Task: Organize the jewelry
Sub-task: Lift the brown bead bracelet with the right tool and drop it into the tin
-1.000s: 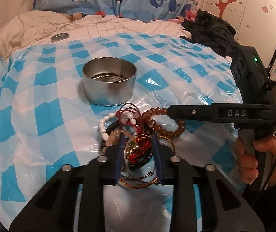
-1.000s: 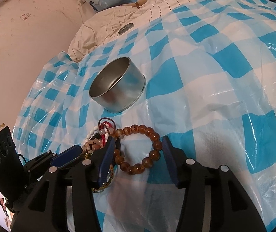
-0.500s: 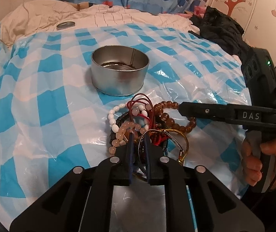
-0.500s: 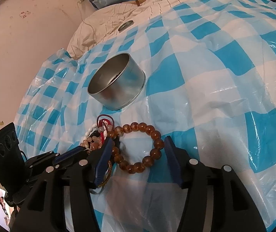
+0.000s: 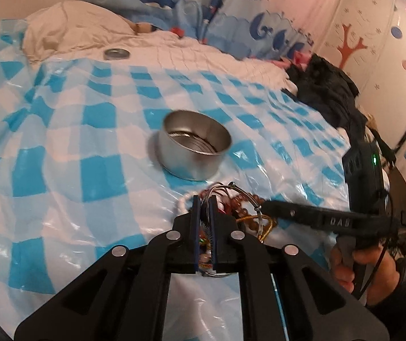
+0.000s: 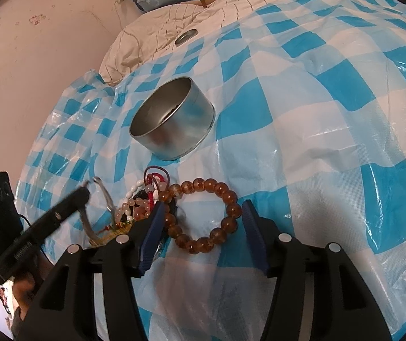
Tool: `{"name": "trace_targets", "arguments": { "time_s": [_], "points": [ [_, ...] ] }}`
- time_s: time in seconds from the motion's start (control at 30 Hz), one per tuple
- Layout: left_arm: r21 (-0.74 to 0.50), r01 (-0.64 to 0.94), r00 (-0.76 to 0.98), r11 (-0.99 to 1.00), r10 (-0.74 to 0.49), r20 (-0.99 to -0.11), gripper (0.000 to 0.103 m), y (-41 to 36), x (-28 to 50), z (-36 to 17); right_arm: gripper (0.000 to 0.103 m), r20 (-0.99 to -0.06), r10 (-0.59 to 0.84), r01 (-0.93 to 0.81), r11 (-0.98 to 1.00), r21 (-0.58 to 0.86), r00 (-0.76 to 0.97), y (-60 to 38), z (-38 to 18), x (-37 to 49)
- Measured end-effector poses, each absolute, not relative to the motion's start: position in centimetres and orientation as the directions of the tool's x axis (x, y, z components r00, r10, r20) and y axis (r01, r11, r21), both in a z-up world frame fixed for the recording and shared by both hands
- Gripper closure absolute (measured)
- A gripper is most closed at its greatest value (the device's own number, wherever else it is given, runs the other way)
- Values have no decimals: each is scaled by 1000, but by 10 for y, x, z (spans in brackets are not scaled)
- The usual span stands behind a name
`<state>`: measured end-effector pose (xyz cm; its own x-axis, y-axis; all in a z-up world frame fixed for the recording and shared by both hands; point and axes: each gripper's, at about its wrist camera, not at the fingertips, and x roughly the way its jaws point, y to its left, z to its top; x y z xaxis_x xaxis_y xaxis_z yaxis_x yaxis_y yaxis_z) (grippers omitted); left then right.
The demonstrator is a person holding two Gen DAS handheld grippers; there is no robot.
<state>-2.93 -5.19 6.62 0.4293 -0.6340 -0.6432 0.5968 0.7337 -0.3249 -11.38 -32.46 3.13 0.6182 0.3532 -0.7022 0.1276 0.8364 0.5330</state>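
My left gripper [image 5: 205, 207] pinches a springy silver wire bangle [image 5: 232, 189]; my right gripper [image 6: 201, 213], jaws open, straddles the slippery amber bead bracelet [image 6: 203, 213].

Bed w/ cream quilted cover [image 5: 203, 54], rumpled at the head. Blue-white checked plastic sheet [image 5: 74, 130] spread over most of it. Whale-print fabric [image 5: 174, 0] along the back. Pink wall [image 6: 32, 56] w/ small prints on one side; wardrobe door [image 5: 373, 42] w/ orange tree decal opposite. Dark clothes [image 5: 325, 91] heaped at bed edge. Warm indoor light.
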Motion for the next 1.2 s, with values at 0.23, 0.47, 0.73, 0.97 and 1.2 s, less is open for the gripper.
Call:
{"name": "trace_targets", "arguments": {
  "time_s": [0.23, 0.47, 0.73, 0.97, 1.2],
  "points": [
    [-330, 568, 454, 754, -621, -639, 98, -44, -25, 69, 90, -775, 252, 91, 925, 369, 580, -304, 31, -112],
    [-341, 550, 474, 762, -621, -624, 98, -35, -23, 73, 91, -658, 373, 27, 858, 513, 655, -312, 46, -119],
    [-337, 552, 480, 763, -620, -620, 98, -39, -20, 74, 91, -408, 492, -123, 740, 661, 769, -326, 82, -133],
    [-335, 538, 494, 774, -611, -618, 98, -64, 14, 79, 91, -334, 538, -138, 659, 740, 774, -343, 88, -114],
    [-339, 531, 500, 777, -610, -615, 98, -99, 55, 79, 91, -305, 552, -180, 658, 731, 776, -345, 102, -89]
  ]
}}
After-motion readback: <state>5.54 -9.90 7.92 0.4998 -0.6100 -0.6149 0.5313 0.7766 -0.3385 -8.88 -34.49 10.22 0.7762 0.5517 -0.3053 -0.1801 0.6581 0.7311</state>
